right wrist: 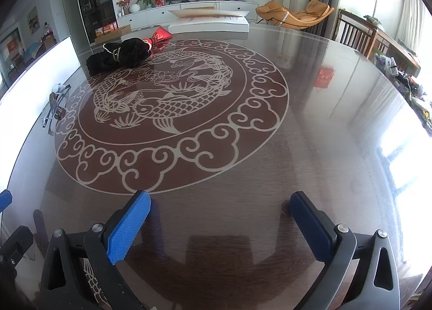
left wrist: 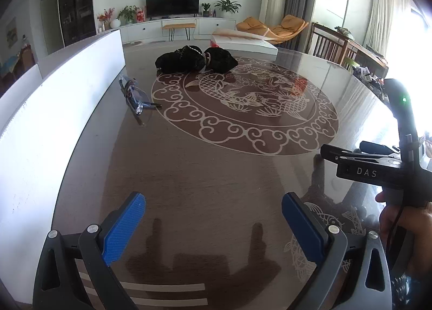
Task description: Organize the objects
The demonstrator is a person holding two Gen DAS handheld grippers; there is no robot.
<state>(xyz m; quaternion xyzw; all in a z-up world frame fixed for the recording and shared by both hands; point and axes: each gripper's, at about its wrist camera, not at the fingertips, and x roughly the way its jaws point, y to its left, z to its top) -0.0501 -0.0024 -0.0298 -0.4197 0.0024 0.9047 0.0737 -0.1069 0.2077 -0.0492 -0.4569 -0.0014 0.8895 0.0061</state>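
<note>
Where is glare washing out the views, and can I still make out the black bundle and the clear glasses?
Left wrist view: window glare blows out the right edge; black bundle and glasses stay readable. Right wrist view: glare streaks the table at right; bundle clear, glasses faint near the bright white panel.

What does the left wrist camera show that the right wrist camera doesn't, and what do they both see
Only the left wrist view shows the right gripper from the side, with the hand holding it. Only the right wrist view shows the red packet behind the black bundle and the cardboard boxes on the floor. Both show the open left gripper, the clear glasses, the fish-patterned table, the white box and the television.
</note>
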